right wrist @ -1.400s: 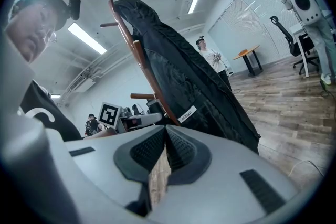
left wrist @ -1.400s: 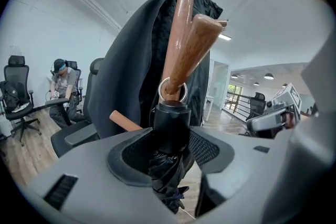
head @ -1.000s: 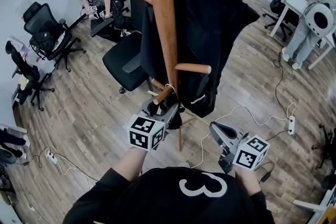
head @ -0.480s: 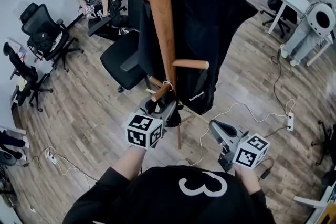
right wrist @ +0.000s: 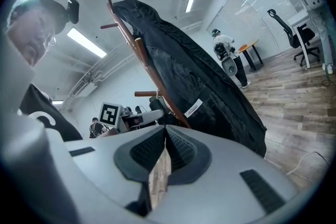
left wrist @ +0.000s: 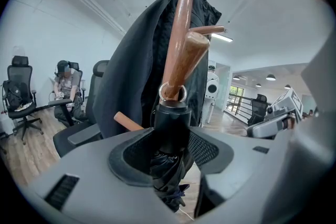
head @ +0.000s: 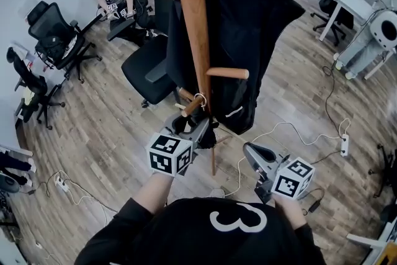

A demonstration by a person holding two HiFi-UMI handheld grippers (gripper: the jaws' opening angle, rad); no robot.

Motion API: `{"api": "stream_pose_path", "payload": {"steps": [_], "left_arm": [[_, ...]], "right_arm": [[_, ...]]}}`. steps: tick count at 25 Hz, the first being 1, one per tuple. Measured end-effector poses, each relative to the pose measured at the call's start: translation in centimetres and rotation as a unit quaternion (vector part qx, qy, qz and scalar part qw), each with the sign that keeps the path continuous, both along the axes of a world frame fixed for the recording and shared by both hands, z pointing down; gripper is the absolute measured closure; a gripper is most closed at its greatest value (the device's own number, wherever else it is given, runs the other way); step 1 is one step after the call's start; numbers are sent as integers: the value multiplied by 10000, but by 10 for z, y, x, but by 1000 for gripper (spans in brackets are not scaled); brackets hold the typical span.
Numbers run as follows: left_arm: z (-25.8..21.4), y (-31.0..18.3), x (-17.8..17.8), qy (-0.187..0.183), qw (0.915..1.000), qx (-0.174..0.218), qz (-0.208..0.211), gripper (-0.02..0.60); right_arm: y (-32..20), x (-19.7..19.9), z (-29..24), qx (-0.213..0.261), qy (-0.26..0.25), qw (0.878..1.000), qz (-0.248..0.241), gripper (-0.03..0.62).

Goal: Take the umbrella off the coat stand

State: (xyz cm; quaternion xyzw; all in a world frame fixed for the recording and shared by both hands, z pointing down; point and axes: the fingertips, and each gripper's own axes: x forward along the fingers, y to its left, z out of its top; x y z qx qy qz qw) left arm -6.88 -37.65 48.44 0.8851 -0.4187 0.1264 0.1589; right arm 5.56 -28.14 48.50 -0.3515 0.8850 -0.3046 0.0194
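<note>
Right, my left claw (left wrist: 170, 145) is clamped on the folded umbrella (left wrist: 171, 119). Its meshed pads press either side of the smooth black barrel, and the crumpled dark cloth hangs below. The umbrella hangs from the coat stand (head: 191, 28) by a thin metal ring (left wrist: 172, 93). That ring is looped over a lower peg (left wrist: 187, 60), a round varnished wooden dowel slanting up and out from the pole, and it sits close to the peg's root. I judge the step in hand to be the unhooking. I would lift along the peg's own slant towards its rounded tip rather than pull straight back, so the ring slides off instead of jamming or tugging the stand. The heavy black coat (head: 248, 15) draped just behind could snag, so I'd keep the path tight. My right claw (right wrist: 164, 149) is closed on nothing, low and off to the side, and could steady the pole if it rocks.
</note>
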Motion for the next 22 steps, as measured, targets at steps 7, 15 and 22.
{"api": "stream_pose_path", "payload": {"steps": [7, 15, 22], "left_arm": [[-10, 1, 0, 57, 10000, 47, -11, 374], [-20, 10, -5, 123, 9999, 97, -61, 374], [-27, 20, -7, 144, 9998, 166, 4, 374]], "right_arm": [[-1, -5, 4, -53, -40, 9999, -99, 568], [-2, -14, 0, 13, -12, 9996, -278, 568], [2, -24, -9, 81, 8, 9991, -413, 568]]}}
